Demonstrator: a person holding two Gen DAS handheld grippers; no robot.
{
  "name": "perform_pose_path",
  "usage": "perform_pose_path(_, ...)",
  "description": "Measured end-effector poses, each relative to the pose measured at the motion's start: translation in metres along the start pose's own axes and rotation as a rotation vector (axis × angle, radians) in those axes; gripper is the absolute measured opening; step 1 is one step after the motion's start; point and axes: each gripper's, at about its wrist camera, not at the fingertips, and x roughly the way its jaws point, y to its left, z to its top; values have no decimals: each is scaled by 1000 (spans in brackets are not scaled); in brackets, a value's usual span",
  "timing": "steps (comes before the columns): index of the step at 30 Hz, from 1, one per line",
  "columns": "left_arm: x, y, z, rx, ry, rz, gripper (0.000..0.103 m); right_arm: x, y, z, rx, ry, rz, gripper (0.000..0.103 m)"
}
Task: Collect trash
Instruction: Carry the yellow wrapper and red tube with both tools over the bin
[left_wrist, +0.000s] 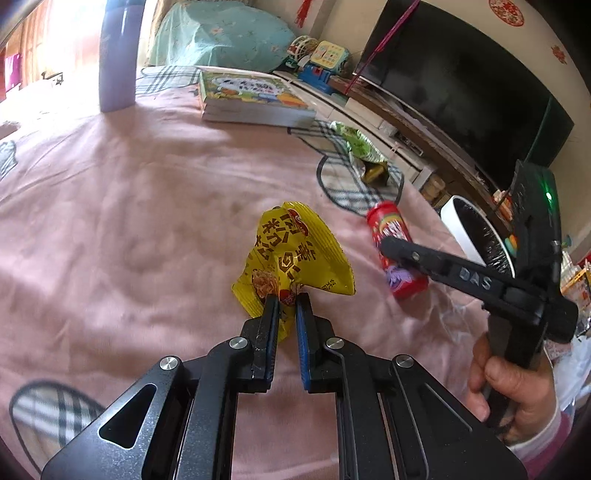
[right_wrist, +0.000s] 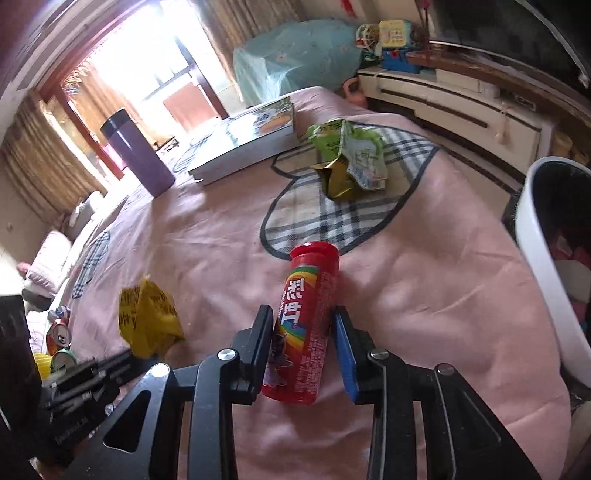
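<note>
The left gripper (left_wrist: 285, 295) is clamped on the lower edge of a crumpled yellow snack wrapper (left_wrist: 295, 254) at the centre of the left wrist view, only a narrow fold of foil between its blue pads. That thin bite is the main risk: the wrapper is light and slick, and it could slide free on the way to the bin if it catches the bedspread or swings.

The right gripper (right_wrist: 304, 314) straddles a red candy tube (right_wrist: 308, 325) lying on the pink bedspread (right_wrist: 424, 295), low in the centre of the right wrist view. Its left finger touches the tube's side, while a slim gap seems to remain at the blue pad on the right, so I judge it not yet firmly clamped. A smooth round tube gripped along its length may roll or squirt out if the jaws close off-centre.

The tube is glossy red with a rainbow band, white characters and a red cap, and looks rigid. A torn green snack wrapper (right_wrist: 349, 158) sits on a plaid patch in the upper centre, untouched. The white waste bin (right_wrist: 535, 258), lined in black, stands at the right edge beside the bed; both hands heading there together could collide.
</note>
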Motion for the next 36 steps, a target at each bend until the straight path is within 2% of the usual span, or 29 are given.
perform_pose_path(2, -2, -2, -3, -4, -2, 16, 9, 5, 1, -1, -6, -3, 11, 36)
perform_pose_path(3, -4, -4, -4, -3, -8, 27, 9, 4, 2, -2, -8, -12, 14, 31)
perform_pose_path(6, -6, -12, -5, -2, -17, 39, 9, -4, -5, -6, 10, -24, 49, 29)
perform_pose_path(15, 11, -74, -14, 80, 11, 41, 9, -68, -44, -31, 26, -104, 95, 29)
perform_pose_path(25, 17, -149, -24, 204, 22, 20, 9, -130, -87, -56, 87, -196, 83, 29)
perform_pose_path(36, 16, -197, -22, 293, 2, 4, 9, -171, -125, -65, 142, -277, 62, 29)
